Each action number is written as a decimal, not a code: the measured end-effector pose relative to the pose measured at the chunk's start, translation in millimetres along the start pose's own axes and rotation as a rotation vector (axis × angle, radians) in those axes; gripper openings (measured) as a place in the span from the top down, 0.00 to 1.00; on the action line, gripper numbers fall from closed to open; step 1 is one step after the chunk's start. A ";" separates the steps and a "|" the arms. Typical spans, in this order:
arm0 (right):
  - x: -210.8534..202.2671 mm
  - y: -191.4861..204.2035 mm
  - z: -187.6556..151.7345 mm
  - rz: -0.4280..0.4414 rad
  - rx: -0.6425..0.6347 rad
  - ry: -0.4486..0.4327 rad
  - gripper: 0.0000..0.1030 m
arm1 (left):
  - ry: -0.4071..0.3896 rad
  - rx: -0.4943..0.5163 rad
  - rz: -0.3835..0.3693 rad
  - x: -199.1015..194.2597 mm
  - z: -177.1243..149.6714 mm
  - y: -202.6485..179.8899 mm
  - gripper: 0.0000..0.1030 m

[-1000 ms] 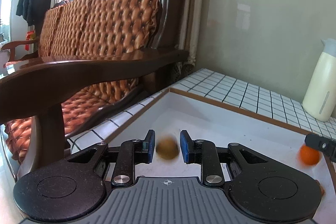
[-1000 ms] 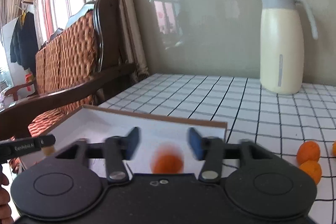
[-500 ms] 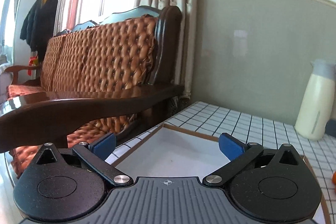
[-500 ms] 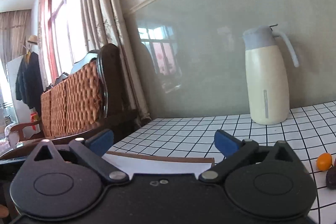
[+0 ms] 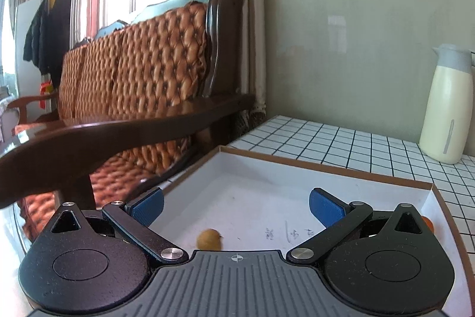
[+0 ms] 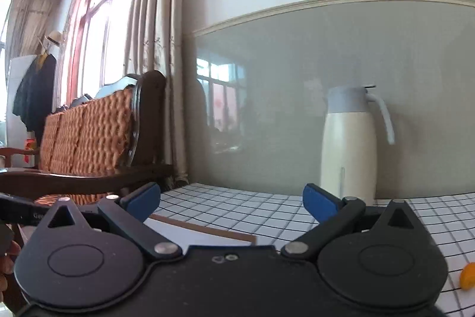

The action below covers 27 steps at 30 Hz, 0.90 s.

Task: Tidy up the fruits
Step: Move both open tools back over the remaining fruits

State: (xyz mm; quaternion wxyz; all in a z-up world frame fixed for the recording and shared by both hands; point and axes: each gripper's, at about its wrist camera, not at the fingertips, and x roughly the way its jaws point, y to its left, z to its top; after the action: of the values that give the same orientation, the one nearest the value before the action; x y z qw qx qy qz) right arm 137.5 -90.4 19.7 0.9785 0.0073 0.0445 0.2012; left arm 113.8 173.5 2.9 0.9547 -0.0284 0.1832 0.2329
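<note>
Grid-tiled table [image 5: 341,138] beside tufted sofa [image 5: 142,64], grey wall.
White tray [image 5: 267,177] holds a longan [image 5: 209,239]; both hand-held grippers [image 5: 236,205] [image 6: 231,202] gape wide, empty.

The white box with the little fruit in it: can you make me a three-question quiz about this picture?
1. True or false: the small brownish-yellow fruit lies inside the white box.
2. Which is the left gripper doing? A) squeezing the fruit B) standing open with nothing between its pads C) holding the jug
3. Fill in: the cream jug stands on the ______ tabletop, outside the box.

Key
1. True; it rests on the box floor, below the open fingers.
2. B
3. Checked (white with black grid lines).
</note>
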 end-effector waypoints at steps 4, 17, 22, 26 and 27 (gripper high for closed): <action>-6.4 -3.5 4.8 0.007 -0.027 0.039 0.06 | 0.000 -0.011 -0.024 -4.1 -2.3 -9.1 0.00; -34.8 -49.2 3.2 -0.048 0.016 0.192 0.06 | -0.035 0.056 -0.131 -20.0 -6.6 -66.9 0.00; -49.9 -80.9 -4.9 -0.061 0.136 0.261 0.06 | -0.058 0.106 -0.170 -29.2 -5.4 -87.7 0.00; -71.6 -96.3 -11.4 -0.141 0.155 0.213 0.06 | -0.058 0.092 -0.223 -36.2 -1.0 -99.1 0.00; -77.2 -100.9 -12.2 -0.160 0.163 0.194 0.06 | -0.053 0.082 -0.240 -37.2 0.8 -102.5 0.00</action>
State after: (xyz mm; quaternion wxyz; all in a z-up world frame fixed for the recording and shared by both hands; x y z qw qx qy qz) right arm 105.4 -213.6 10.8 0.9787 0.0638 0.1554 0.1178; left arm 130.0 66.3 13.9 0.9806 -0.0048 0.1624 0.1097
